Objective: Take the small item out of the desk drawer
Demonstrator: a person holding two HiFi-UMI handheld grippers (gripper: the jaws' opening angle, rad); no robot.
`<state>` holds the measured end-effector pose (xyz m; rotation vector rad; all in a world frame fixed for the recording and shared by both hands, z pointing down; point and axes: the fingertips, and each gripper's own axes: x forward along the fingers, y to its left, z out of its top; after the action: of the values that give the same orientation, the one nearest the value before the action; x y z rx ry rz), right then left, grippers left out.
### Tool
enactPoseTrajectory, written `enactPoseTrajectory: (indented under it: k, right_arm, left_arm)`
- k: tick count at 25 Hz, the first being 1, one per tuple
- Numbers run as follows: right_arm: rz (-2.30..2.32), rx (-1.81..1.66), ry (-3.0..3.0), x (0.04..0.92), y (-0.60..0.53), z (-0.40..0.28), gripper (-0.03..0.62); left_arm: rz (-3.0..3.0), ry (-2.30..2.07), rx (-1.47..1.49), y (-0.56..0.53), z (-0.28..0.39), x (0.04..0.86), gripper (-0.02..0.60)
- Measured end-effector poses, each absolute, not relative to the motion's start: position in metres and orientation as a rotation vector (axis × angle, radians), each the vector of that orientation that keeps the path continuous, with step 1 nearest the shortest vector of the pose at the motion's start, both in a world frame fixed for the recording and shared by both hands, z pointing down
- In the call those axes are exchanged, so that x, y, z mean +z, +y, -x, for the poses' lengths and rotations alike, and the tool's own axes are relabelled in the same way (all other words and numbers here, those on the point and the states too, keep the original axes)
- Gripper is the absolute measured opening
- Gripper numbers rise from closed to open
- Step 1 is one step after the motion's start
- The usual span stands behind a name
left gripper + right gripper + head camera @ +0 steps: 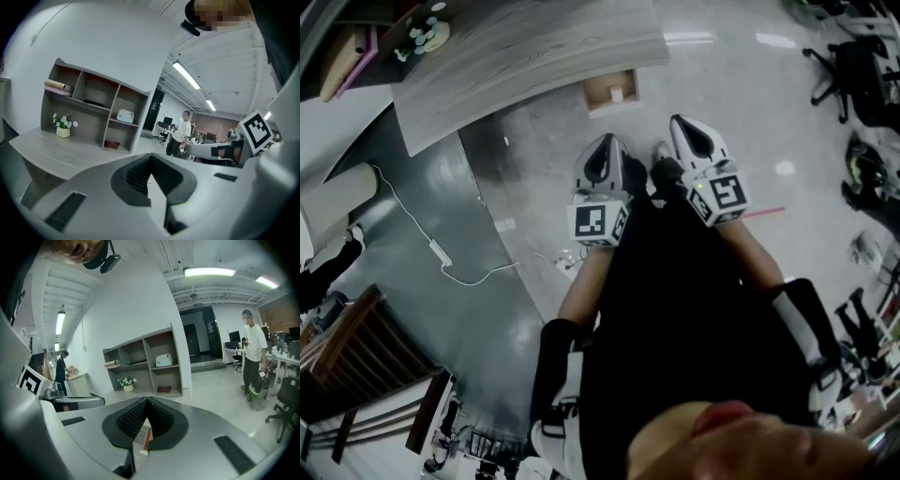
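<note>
The drawer is already pulled out from under the desk. The small item is seen lying inside the drawer, near its middle. It is pale and very tiny in the head view, so it may be a little block, but that cannot be told for sure.

The left claw and the right claw are held side by side on the near side of the drawer, well apart from it. Both are pointed toward the drawer. In the left gripper view the jaws are pressed together and nothing is held. In the right gripper view the jaws are squeezed together too, and nothing is held. The brown strip seen through the slit under the tips is likely the drawer far beyond.

The step in hand is judged to be the reach. To do it well, one claw should be brought over the drawer and opened before it is lowered in. The left claw is more in line with the drawer. The item should be pinched gently by its sides, the drawer walls should not be bumped, and the item should be lifted straight up.

The drawer is covered by the claw's own body in the left gripper view. How deep the drawer is cannot be seen.
</note>
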<state>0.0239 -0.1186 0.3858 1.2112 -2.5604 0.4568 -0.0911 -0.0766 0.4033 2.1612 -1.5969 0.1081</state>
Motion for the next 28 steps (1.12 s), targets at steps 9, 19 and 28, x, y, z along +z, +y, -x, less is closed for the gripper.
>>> enactPoseTrajectory:
  k: [9,19,28]
  right_arm:
    - [-1.085,0.460,-2.583,0.416,-0.157,-0.008,-0.002]
    - [-0.956,0.507,-2.572,0.455,-0.194,-0.019,-0.002]
    - [-0.888,0.577,-2.554,0.487,-0.211,-0.023,-0.002]
  left_arm:
    - [-2.077,-1.696,0.230,-0.111,0.099,0.455,-0.005]
    - [-1.887,-1.694,0.339,-0.147,0.078,0.555,-0.005]
    - [-1.795,-1.656,0.427,-0.172,0.067,0.638,0.007]
